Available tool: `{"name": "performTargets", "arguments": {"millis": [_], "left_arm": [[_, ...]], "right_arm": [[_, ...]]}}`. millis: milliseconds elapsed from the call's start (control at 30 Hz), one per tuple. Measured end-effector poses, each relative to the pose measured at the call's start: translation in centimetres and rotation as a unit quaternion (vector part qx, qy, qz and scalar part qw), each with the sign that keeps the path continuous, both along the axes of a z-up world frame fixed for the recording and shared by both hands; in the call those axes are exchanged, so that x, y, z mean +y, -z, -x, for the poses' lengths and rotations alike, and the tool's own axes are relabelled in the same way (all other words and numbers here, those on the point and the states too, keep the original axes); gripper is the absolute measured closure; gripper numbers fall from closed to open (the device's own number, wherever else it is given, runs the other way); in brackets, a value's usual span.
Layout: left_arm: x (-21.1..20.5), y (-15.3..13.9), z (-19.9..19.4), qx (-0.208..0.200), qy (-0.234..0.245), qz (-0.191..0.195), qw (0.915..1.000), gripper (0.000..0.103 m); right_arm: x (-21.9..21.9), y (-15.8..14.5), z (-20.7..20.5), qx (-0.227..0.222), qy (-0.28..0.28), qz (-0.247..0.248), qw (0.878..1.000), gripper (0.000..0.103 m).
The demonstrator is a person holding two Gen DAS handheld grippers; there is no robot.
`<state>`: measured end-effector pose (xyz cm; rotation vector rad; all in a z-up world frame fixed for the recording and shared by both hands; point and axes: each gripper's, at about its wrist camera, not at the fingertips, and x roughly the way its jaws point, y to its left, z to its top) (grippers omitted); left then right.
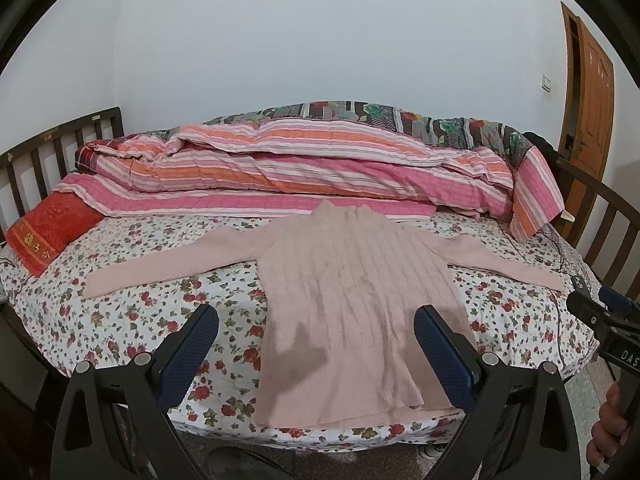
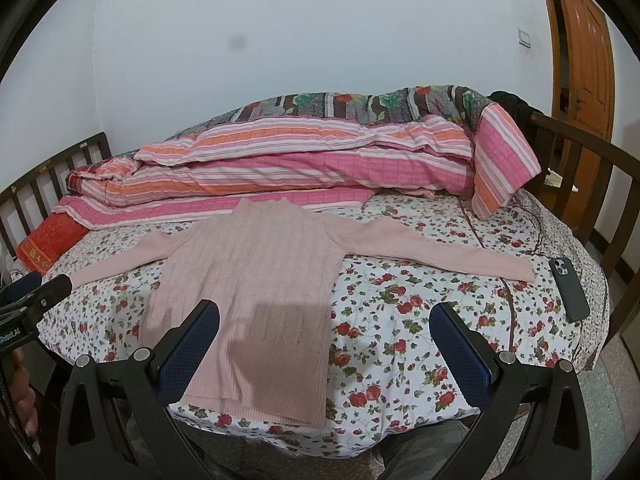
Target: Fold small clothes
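Left wrist view shows the pink sweater [image 1: 352,292] lying flat, front up, on the flowered sheet [image 1: 132,312], collar toward the striped quilt [image 1: 304,168] and hem at the near edge of the bed, with both sleeves spread straight out to the sides. The left gripper [image 1: 316,356] hangs above the hem with its fingers spread wide and nothing between them. In the right wrist view the right gripper [image 2: 324,354] is just as wide open and empty, over the sheet just right of the hem.

No fold seems begun. A good start, I judge, is to take each sleeve near the cuff, pinch only the knit and not the sheet under it, and lay it across the chest before bringing the hem up to the collar.

The sweater is a soft cable knit with a ribbed hem and a raised collar; it lies nearly smooth and will likely stretch if dragged.

A dark phone [image 2: 568,288] lies near the right cuff, close enough to catch. A red cushion [image 1: 48,232] sits well apart at the far left.
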<state>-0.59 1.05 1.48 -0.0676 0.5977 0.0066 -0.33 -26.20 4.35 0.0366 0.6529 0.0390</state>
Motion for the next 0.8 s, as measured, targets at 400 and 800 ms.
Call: {"name": "performTargets", "arguments": {"millis": [400, 800], "left_arm": [[1.4, 2.5, -1.6, -0.005, -0.004, -0.003, 1.0, 0.004], [6.4, 10.2, -6.3, 0.045, -0.036, 0.051, 0.997, 0.005]], "right_arm": [[0.4, 2.2, -0.8, 0.0, 0.004, 0.02, 1.0, 0.0], [1.9, 6.8, -3.9, 0.023, -0.012, 0.028, 0.999, 0.0]]}}
